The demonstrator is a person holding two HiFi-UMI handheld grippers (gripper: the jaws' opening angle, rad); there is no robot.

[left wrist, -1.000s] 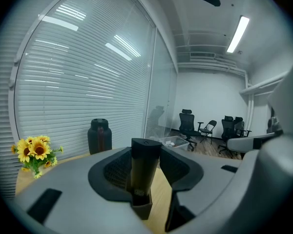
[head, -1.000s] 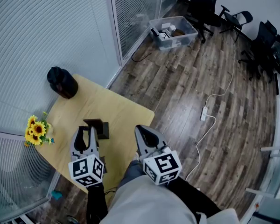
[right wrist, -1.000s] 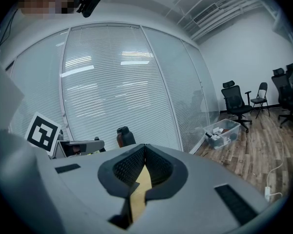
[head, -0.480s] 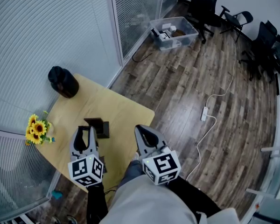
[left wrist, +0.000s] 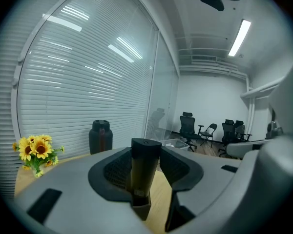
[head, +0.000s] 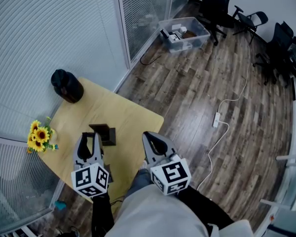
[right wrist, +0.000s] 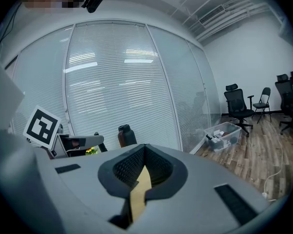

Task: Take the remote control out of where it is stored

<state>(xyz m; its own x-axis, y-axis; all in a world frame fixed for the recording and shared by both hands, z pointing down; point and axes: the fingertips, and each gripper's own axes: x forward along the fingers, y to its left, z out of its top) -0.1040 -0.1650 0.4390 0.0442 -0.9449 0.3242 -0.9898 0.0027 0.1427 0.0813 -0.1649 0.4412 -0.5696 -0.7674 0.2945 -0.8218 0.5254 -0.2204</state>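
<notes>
**Remote still stowed, no grasp yet**

Almost nothing has moved since the earlier frame. The left gripper (head: 90,138), jaws wide, sits just before the holder (head: 104,134) on the surface (head: 123,117). The remote (left wrist: 145,169) stands upright in the holder, framed between those jaws and apparently unclamped. The right gripper (head: 149,137), jaws together, idles right of the holder. Grasp and lift remain.

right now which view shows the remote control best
The left gripper view: the remote control stands upright and close, between open jaws. The head view shows only a small dark holder on the table from above, the remote indistinct. The right gripper view does not show it clearly.
</notes>
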